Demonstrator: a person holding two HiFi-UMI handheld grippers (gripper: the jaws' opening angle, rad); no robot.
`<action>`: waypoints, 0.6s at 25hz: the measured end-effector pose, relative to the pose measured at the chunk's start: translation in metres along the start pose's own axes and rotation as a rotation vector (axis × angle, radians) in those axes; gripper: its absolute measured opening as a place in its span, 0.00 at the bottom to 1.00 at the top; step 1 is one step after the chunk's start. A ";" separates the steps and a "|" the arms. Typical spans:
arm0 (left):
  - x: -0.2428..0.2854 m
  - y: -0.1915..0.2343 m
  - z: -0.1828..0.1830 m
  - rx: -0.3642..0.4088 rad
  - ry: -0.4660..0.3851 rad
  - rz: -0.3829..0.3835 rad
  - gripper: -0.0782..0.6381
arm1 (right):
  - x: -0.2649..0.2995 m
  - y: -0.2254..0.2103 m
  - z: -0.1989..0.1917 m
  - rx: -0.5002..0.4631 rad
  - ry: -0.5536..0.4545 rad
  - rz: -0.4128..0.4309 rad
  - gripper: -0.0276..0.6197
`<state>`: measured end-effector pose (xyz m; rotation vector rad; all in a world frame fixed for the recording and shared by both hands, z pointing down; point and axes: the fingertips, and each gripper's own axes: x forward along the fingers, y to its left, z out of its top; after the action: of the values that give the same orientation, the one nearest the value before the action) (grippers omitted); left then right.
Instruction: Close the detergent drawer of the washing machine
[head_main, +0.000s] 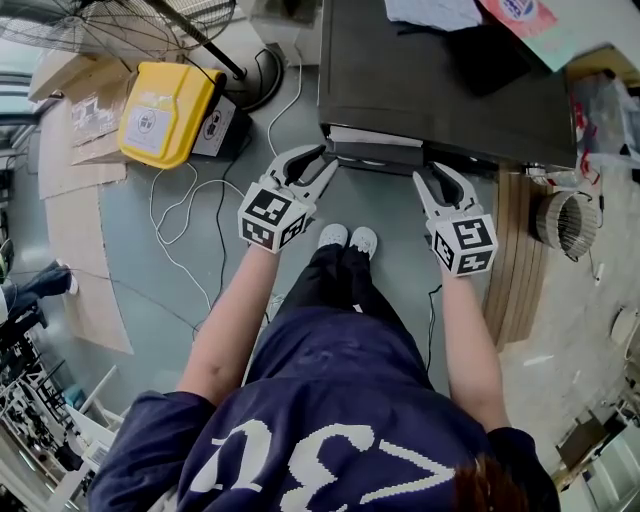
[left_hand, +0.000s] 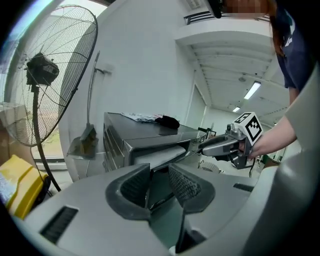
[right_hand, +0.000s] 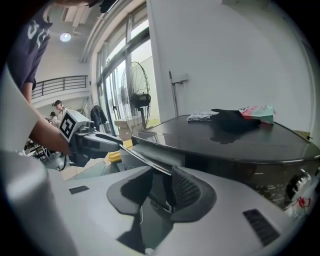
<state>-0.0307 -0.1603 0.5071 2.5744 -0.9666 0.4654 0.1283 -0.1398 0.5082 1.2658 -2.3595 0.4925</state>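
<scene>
1. Facing the washing machine (head_main: 450, 90), a person is shown from above, with white shoes (head_main: 348, 238) set just short of its front. A white cloth (head_main: 435, 12) and a dark garment (head_main: 500, 60) are seen lying on the machine's dark top.
2. The detergent drawer (head_main: 375, 137) is shown pulled out from the upper front edge of the machine. It projects toward the person and lies between the two grippers.
3. The left hand-held gripper (head_main: 328, 158) is held at the left end of the drawer front. Its jaws are released and stand apart; the drawer's corner is seen beyond the gap, and no pad is pressed on it.
4. The right hand-held gripper (head_main: 433, 172) is held at the drawer's right end. Its jaws are likewise released, and the drawer's edge is seen running across the gap between them.
5. To the left of the machine, a yellow container (head_main: 165, 112), white cables (head_main: 190, 190) on the floor and a pedestal fan (left_hand: 45, 75) are shown.
</scene>
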 end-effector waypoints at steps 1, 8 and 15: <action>0.001 0.001 0.001 0.002 -0.001 0.003 0.28 | 0.001 0.000 0.001 0.001 -0.001 -0.005 0.24; -0.005 0.002 -0.002 0.002 -0.023 0.088 0.29 | -0.004 -0.001 -0.003 0.001 -0.020 -0.052 0.26; -0.021 -0.003 -0.020 -0.087 -0.015 0.190 0.15 | -0.019 -0.001 -0.014 0.062 -0.035 -0.126 0.07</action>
<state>-0.0474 -0.1381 0.5155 2.4240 -1.2155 0.4440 0.1414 -0.1200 0.5105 1.4519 -2.2912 0.5102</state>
